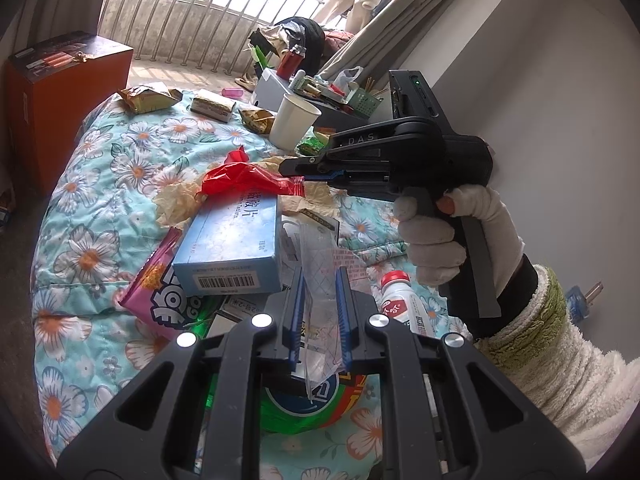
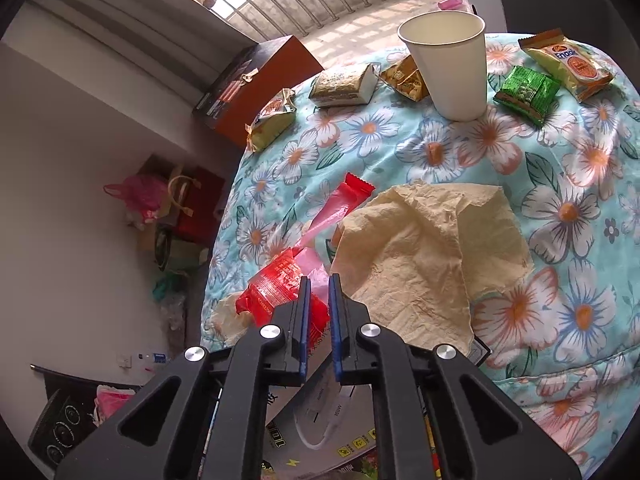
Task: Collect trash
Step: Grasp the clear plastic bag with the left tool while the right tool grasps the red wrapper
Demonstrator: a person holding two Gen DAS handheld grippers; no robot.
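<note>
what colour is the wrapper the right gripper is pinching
Red wrapper, clearest in the left wrist view.

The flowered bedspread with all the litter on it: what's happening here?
A person with a handheld gripper in each gloved hand is gathering trash off the flowered bedspread. The right gripper has shut on a red wrapper lying beside crumpled tan paper. The left gripper is clamped on a clear plastic bag over a pile of packaging. A paper cup, snack packets and a blue box have not been picked up yet.
</note>
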